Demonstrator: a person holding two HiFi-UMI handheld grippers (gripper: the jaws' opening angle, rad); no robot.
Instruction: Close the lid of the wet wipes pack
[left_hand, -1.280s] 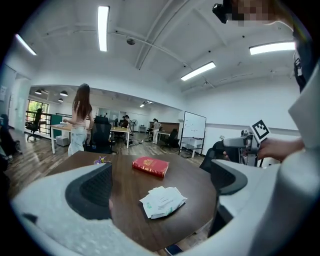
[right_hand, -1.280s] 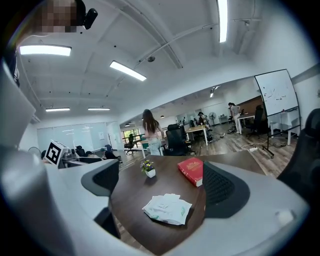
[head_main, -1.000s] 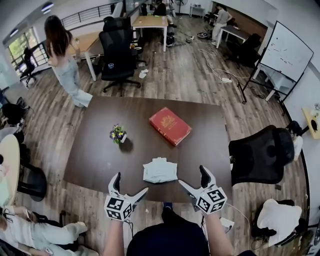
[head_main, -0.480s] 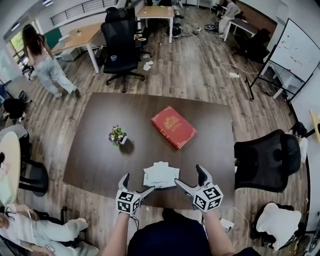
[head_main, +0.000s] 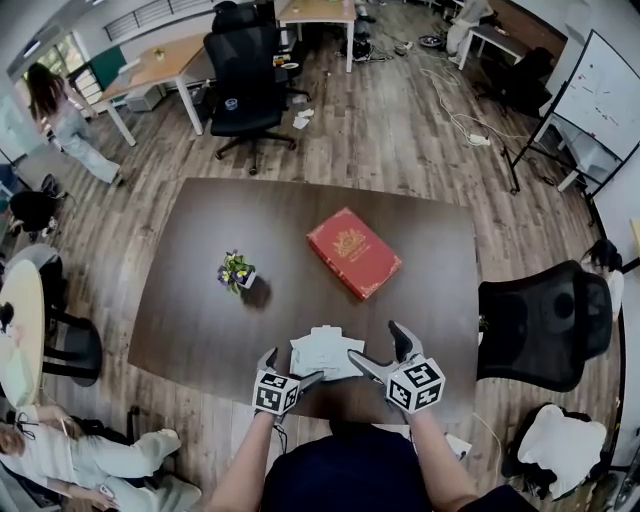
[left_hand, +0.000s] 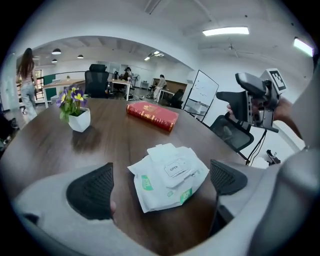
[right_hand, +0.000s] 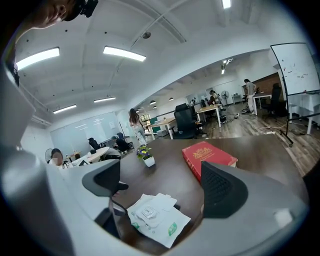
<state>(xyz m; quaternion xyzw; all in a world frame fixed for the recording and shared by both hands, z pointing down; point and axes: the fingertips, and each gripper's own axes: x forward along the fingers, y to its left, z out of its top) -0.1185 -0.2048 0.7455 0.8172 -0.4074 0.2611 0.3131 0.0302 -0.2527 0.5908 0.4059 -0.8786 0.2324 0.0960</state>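
The white wet wipes pack (head_main: 324, 352) lies flat near the front edge of the dark table (head_main: 200, 310). In the left gripper view the pack (left_hand: 170, 174) shows an "OPEN" label on its lid part, with a white flap lying past it on the far side. My left gripper (head_main: 290, 369) is open at the pack's near left corner; the pack lies between and just beyond its pads (left_hand: 92, 191). My right gripper (head_main: 381, 349) hangs open at the pack's right edge, above the table. In its own view, the right gripper (right_hand: 162, 187) looks down on the pack (right_hand: 157, 220).
A red book (head_main: 354, 252) lies behind the pack, right of centre. A small potted flower (head_main: 236, 270) stands to the left. A black office chair (head_main: 545, 320) stands off the table's right side. Another chair (head_main: 240, 80) and a walking person (head_main: 60, 120) are far back.
Both grippers have moved forward to the pack; the left one has also shifted right, up to the pack's corner. The person at the back has walked further left.
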